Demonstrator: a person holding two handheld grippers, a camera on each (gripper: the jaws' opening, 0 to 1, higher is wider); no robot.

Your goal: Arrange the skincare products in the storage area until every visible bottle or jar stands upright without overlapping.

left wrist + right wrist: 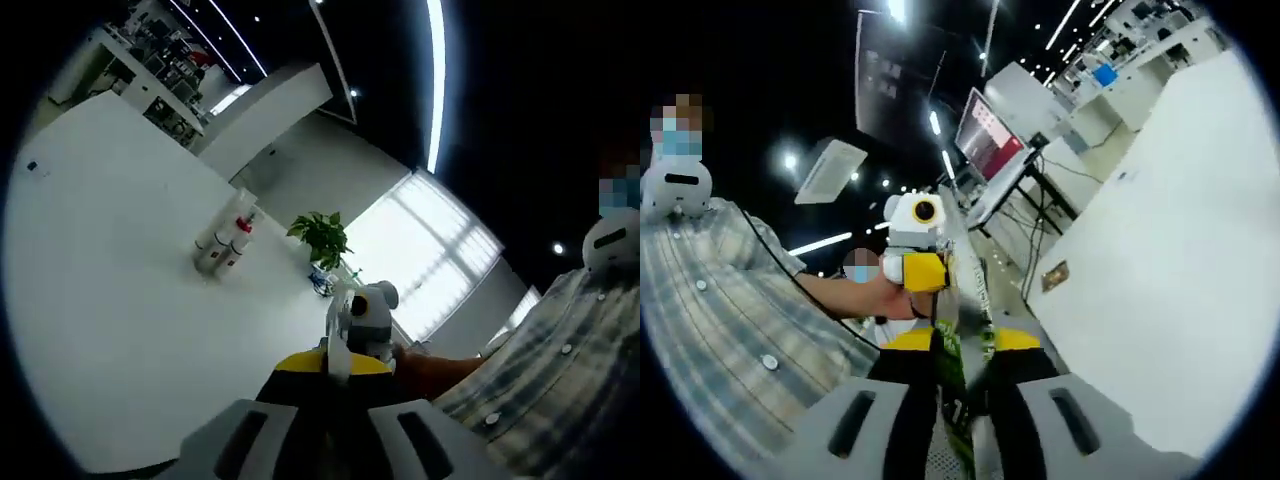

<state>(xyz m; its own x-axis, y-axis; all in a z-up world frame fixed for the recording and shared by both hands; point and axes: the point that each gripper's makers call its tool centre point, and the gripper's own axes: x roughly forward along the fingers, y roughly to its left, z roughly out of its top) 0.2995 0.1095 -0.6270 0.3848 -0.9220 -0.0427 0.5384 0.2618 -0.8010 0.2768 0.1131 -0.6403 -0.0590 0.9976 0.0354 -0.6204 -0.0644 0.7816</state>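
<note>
In the left gripper view, a small group of white skincare bottles [224, 246], one with a red cap, stands upright far off on the white table [120, 300]. My left gripper [332, 364] is raised well clear of them, its yellow tips pressed together. A white strip crosses those tips; I cannot tell whether it is held. My right gripper [962, 345] is shut on a slim green and white tube [958, 375] that runs up between its black fingers. Each gripper faces the other: the left gripper [918, 250] sits in a hand, and the right gripper [362, 308] shows beyond my left tips.
A potted green plant [321, 238] stands on the table behind the bottles. A person in a checked shirt [720, 330] is close by. Desks with a monitor [988, 135] and shelving [165, 75] lie beyond the table edges.
</note>
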